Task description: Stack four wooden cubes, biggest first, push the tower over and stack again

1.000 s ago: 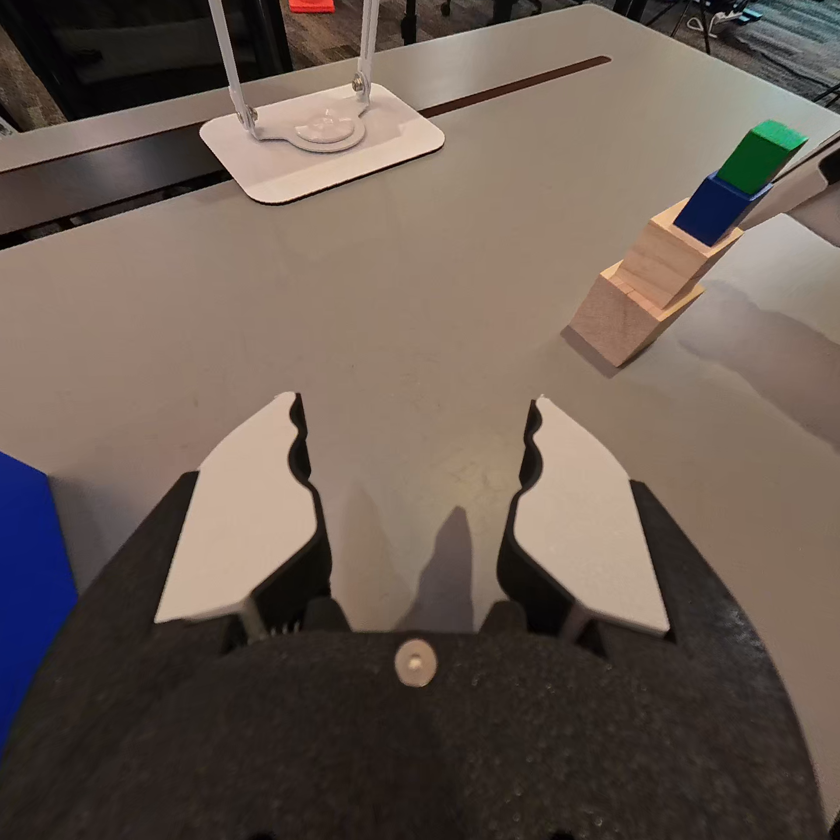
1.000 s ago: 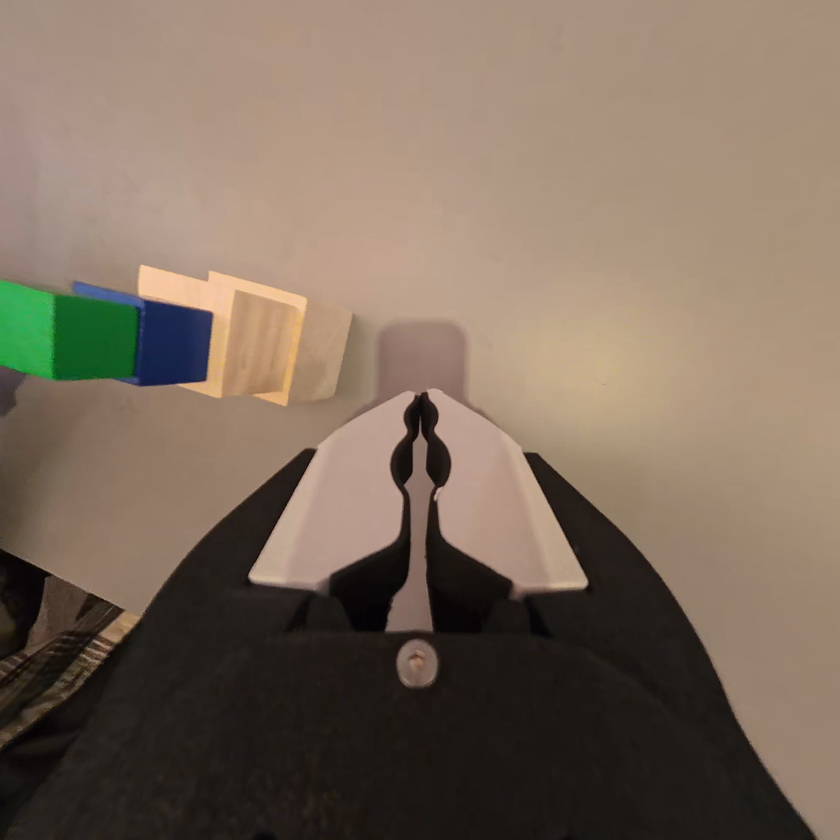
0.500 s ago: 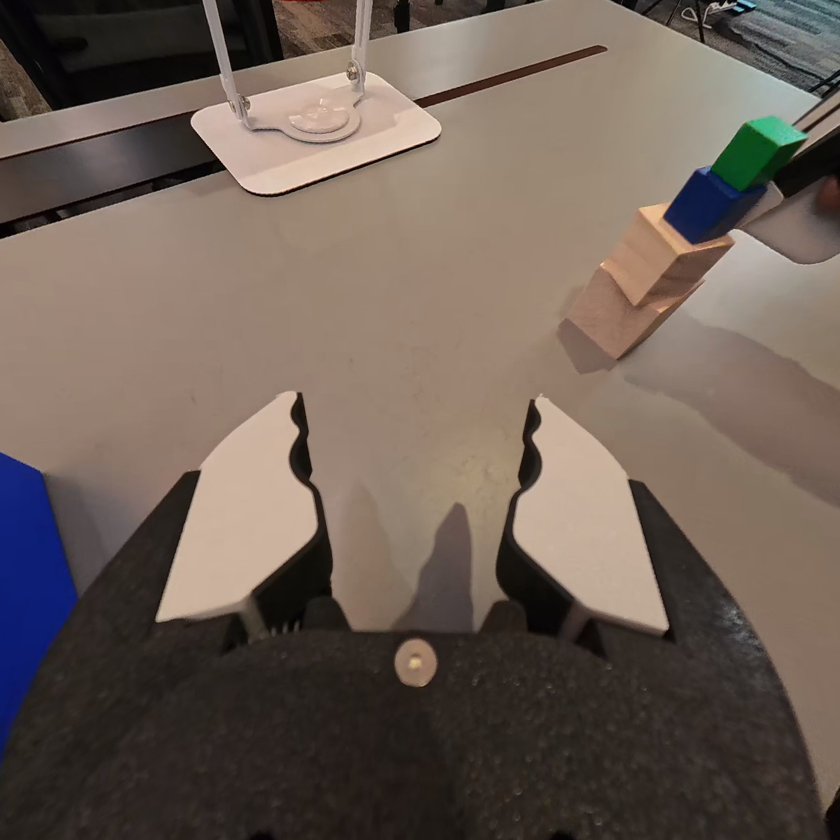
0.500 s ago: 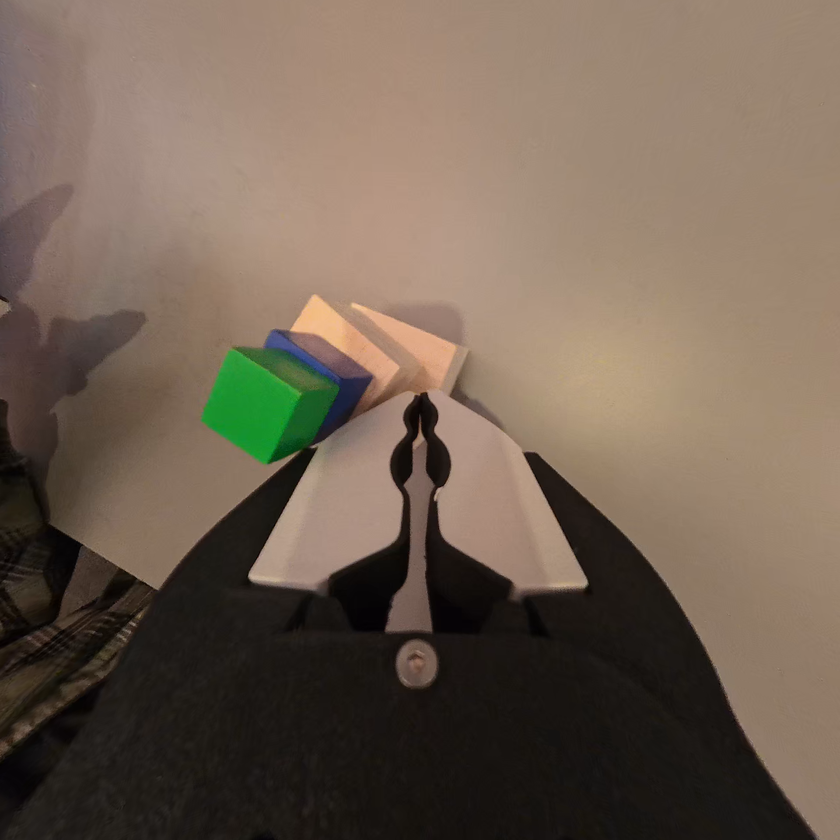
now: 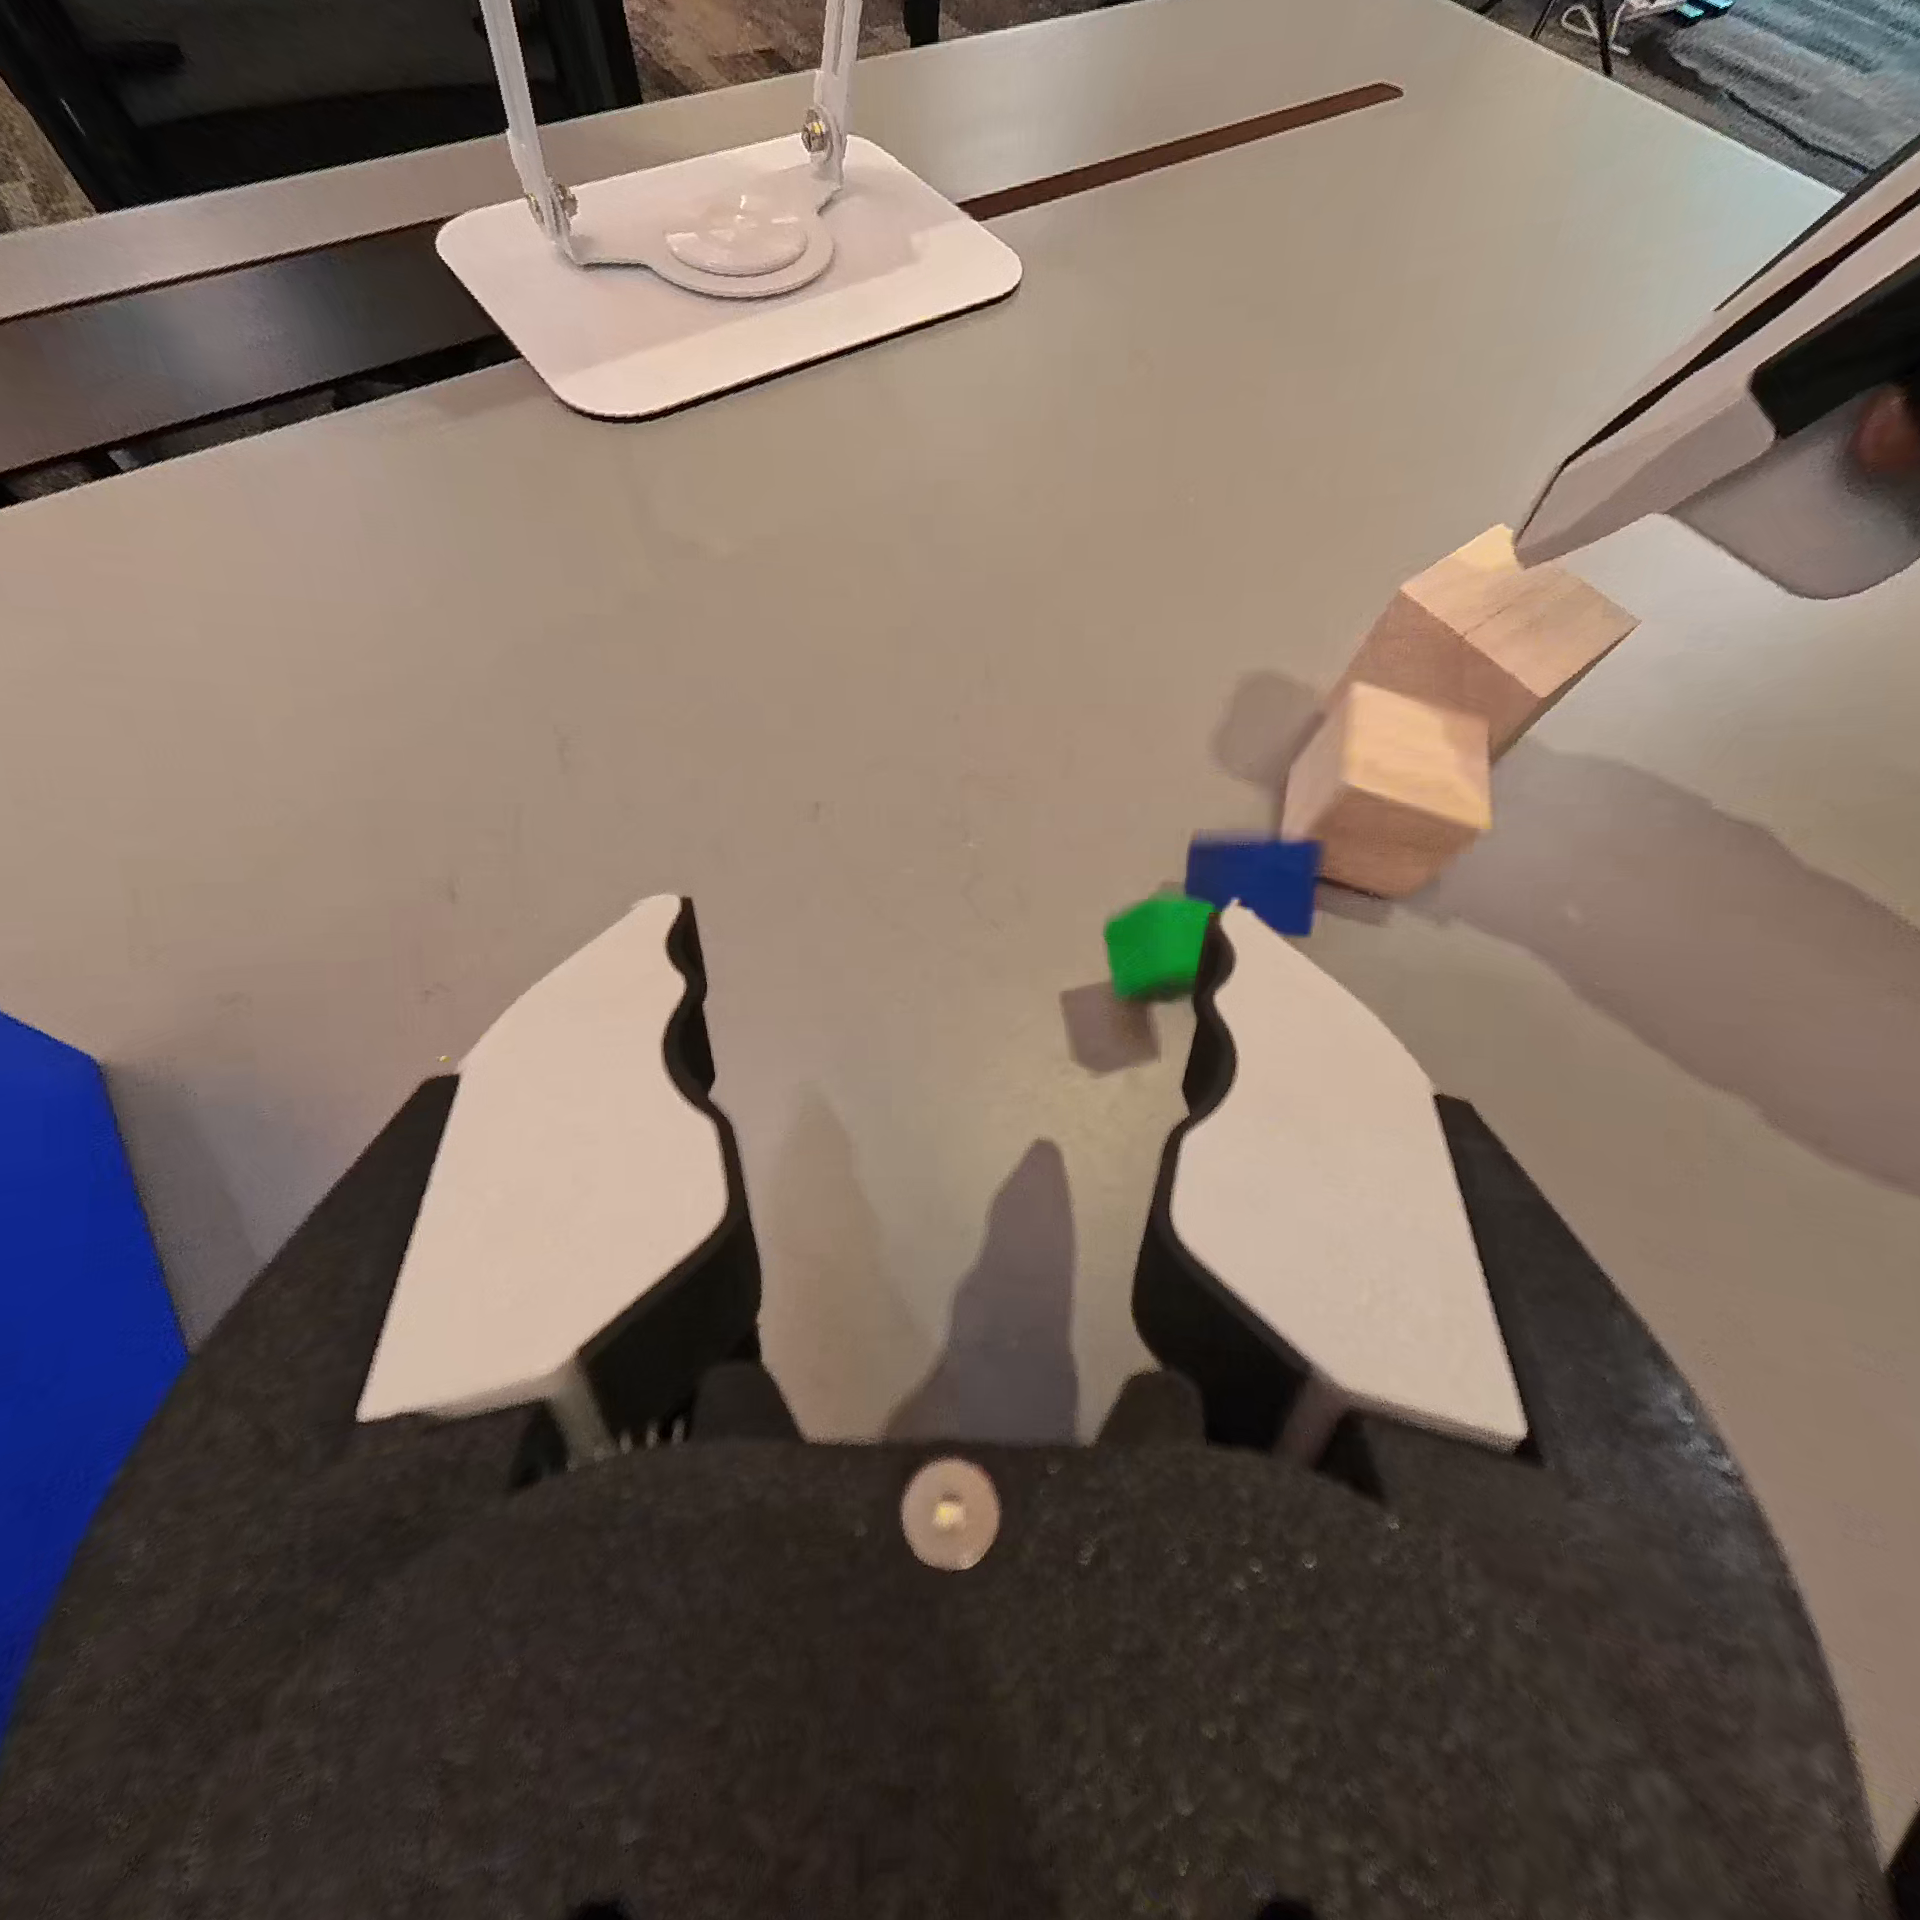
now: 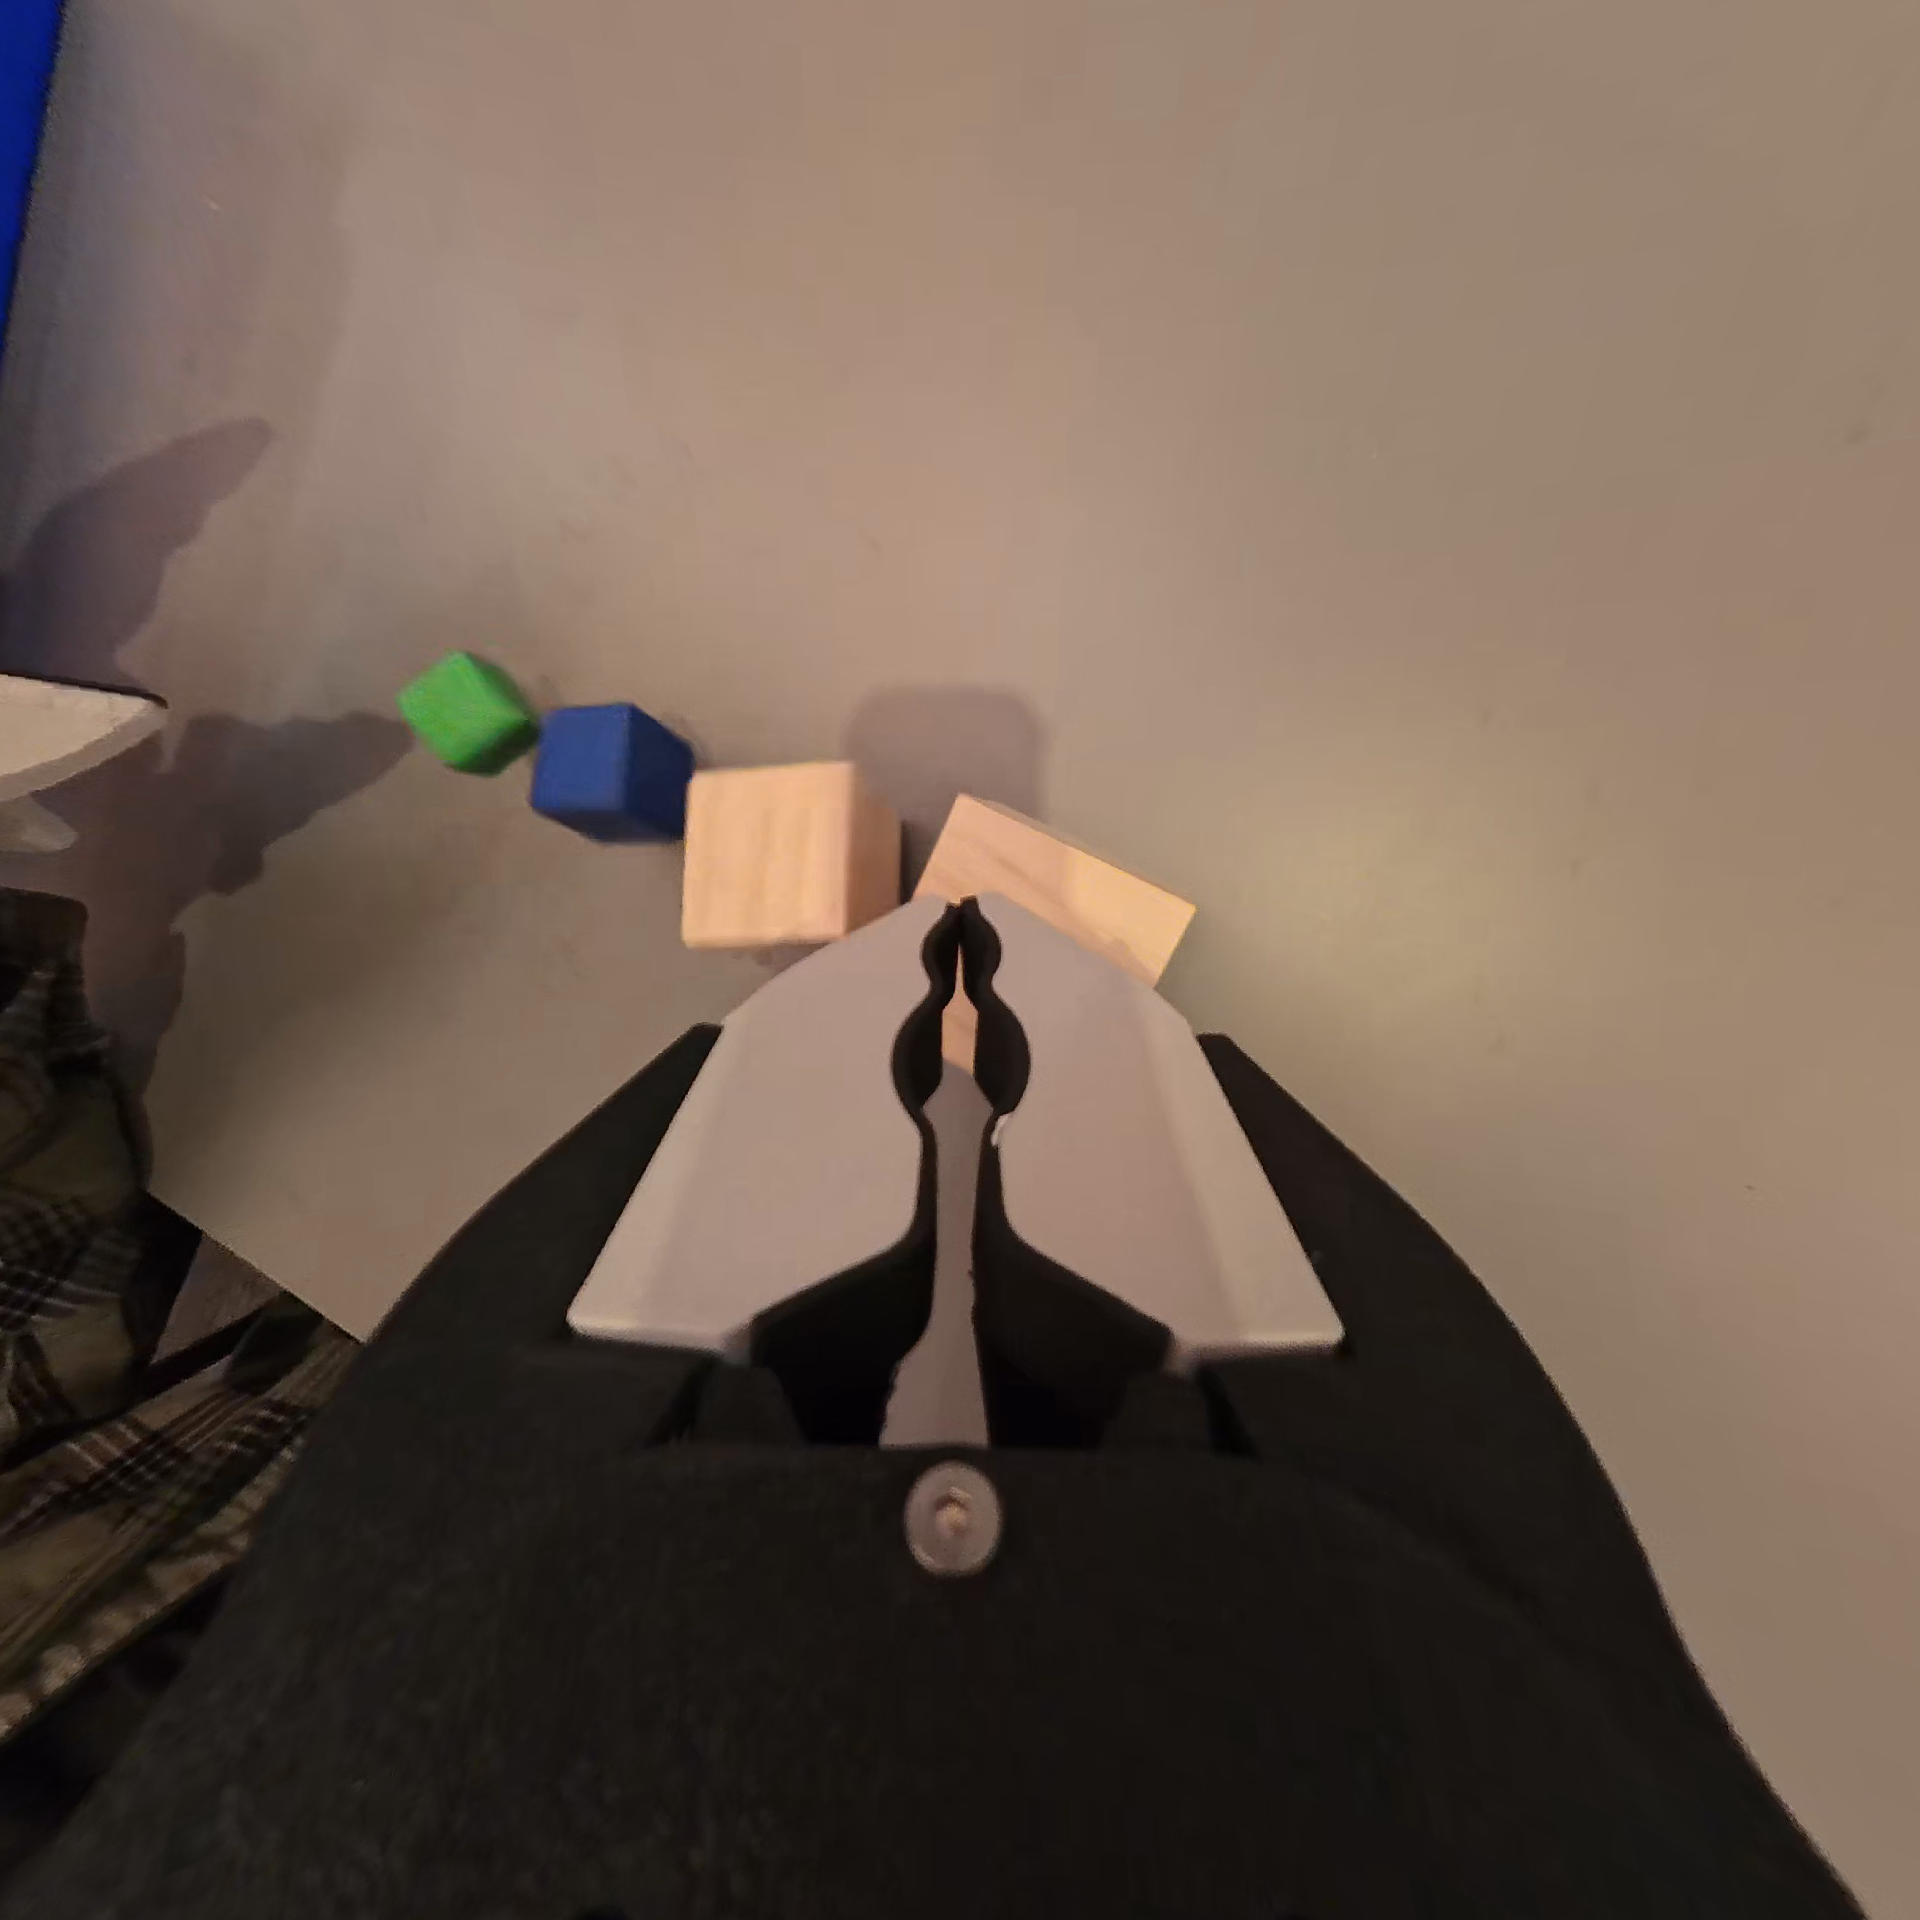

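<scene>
The tower is down and the four cubes are strung in a row on the grey table (image 5: 727, 675). The largest plain wood cube (image 5: 1496, 634) (image 6: 1070, 883) is tipped up, with my shut, empty right gripper (image 6: 961, 909) (image 5: 1527, 545) at its top edge. The second plain wood cube (image 5: 1392, 795) (image 6: 784, 852) leans beside it. The blue cube (image 5: 1252, 878) (image 6: 608, 769) and the small green cube (image 5: 1153, 945) (image 6: 468, 712) are blurred, tumbling just past my left gripper's right fingertip (image 5: 1236, 935). My left gripper (image 5: 956, 914) is open and empty, low over the table.
A white lamp base (image 5: 727, 270) with two white struts stands at the table's far side, before a dark slot. A blue box (image 5: 62, 1299) is at the left edge. Plaid cloth (image 6: 94, 1299) shows past the table's near edge in the right wrist view.
My right gripper pushed the leaning tower over toward my left gripper. The cubes fell apart into a row; the blue and green ones are still moving. My left gripper stayed open in place.
</scene>
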A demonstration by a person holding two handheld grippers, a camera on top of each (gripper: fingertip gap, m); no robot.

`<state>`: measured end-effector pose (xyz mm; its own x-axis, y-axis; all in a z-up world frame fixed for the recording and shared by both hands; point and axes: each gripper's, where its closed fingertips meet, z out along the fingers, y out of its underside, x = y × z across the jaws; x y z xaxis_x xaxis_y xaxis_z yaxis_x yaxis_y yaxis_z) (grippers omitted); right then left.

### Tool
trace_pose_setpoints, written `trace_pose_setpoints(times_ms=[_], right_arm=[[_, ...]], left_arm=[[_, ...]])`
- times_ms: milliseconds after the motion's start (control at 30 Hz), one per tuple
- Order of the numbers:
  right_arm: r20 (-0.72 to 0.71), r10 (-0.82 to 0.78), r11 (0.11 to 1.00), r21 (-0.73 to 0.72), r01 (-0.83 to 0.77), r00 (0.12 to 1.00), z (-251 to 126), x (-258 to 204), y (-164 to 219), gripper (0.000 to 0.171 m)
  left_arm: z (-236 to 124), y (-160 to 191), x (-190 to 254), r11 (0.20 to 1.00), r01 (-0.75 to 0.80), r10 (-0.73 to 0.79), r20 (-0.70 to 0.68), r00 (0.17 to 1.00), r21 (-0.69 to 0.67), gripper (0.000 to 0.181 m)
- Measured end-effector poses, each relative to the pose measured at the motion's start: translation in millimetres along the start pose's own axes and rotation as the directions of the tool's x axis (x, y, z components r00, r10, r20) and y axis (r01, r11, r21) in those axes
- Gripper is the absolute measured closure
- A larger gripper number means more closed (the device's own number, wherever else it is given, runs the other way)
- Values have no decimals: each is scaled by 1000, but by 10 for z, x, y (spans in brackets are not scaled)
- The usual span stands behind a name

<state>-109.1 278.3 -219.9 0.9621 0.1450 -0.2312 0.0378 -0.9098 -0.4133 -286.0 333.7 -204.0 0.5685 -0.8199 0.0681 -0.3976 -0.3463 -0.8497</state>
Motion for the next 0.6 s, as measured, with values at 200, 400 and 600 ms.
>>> trace_pose_setpoints(times_ms=[200, 400, 600], right_arm=[[-8, -13, 999, 31, 13, 1000, -87, 50, 29, 171], [8, -40, 994, 100, 39, 999, -253, 105, 111, 171], [44, -67, 980, 192, 57, 997, -466, 216, 264, 171]], left_arm=[[46, 42, 25, 1000, -5, 5, -17, 1000, -17, 92], [54, 14, 75, 999, -34, 34, -26, 999, -3, 93], [90, 23, 158, 999, -50, 50, -53, 997, -5, 92]])
